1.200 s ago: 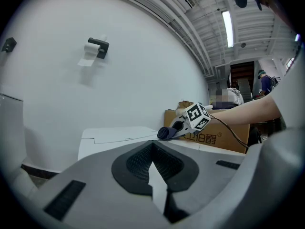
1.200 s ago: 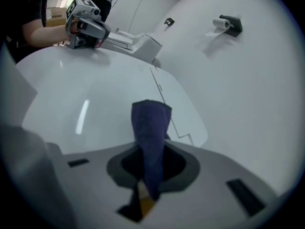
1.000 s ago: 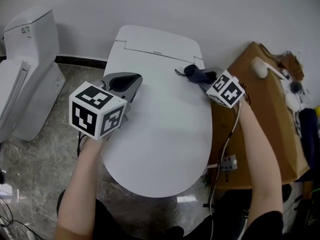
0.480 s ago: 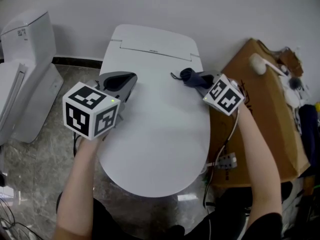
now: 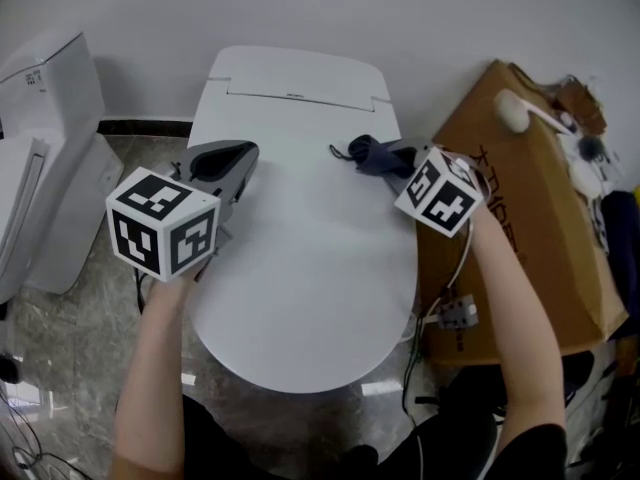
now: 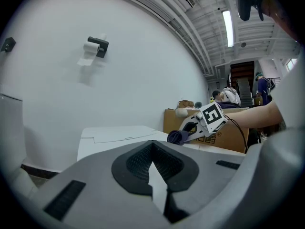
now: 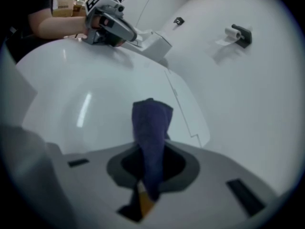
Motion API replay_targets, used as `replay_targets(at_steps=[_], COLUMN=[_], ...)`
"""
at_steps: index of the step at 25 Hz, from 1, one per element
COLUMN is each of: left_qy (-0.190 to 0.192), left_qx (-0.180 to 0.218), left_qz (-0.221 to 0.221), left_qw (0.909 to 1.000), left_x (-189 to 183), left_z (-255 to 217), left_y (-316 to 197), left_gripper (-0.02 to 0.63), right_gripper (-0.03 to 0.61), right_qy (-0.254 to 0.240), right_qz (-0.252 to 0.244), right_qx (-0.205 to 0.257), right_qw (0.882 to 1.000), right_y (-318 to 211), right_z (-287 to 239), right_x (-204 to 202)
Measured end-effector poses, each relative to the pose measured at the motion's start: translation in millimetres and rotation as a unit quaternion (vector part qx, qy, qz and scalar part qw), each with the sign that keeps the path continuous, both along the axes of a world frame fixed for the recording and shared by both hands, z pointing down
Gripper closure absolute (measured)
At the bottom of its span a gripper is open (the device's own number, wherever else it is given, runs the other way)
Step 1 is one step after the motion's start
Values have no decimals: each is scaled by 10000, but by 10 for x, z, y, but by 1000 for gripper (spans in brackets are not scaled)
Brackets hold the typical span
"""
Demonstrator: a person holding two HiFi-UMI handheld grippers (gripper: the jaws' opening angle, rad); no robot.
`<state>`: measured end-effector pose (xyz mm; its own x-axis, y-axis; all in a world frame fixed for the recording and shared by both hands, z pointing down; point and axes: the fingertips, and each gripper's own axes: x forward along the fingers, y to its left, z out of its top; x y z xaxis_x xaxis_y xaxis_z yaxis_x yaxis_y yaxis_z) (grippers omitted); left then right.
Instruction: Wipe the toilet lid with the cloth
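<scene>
Now: right gripper [image 5: 398,163] jaws clamped on dark blue cloth [image 5: 368,152], at rear right of toilet lid [image 5: 310,258]; left gripper [image 5: 222,160] jaws together, holding nothing, at lid's left edge

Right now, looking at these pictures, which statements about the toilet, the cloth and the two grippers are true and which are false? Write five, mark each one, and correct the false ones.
1. The right gripper is shut on the dark blue cloth. True.
2. The left gripper holds a sponge. False: its jaws are together with nothing between them.
3. The toilet lid is raised against the wall. False: it lies down, closed.
4. A cardboard box stands at the right of the toilet. True.
5. The cloth is at the front edge of the lid, nearest the person. False: it is towards the back right of the lid, near the hinge.
</scene>
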<state>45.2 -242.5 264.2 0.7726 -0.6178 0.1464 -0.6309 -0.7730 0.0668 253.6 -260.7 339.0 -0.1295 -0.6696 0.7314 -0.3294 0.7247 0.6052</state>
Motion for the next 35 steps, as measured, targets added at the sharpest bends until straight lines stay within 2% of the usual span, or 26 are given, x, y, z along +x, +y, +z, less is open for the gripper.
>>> replay_targets(at_steps=[24,35], left_qy=[5,10], left_qx=[6,7], left_qz=[-34,-16], left_qw=[10000,10000], left_x=[-8,-4], left_z=[-6,-11], left_y=[-10,-7], left_gripper=[600,600], right_gripper=[514,514], right_qy=[179,420], right_qz=[-141,-190], right_qx=[-69,-100], right_qw=[9997,9989], right_y=[486,740], right_z=[12,9], right_x=[-143,-189])
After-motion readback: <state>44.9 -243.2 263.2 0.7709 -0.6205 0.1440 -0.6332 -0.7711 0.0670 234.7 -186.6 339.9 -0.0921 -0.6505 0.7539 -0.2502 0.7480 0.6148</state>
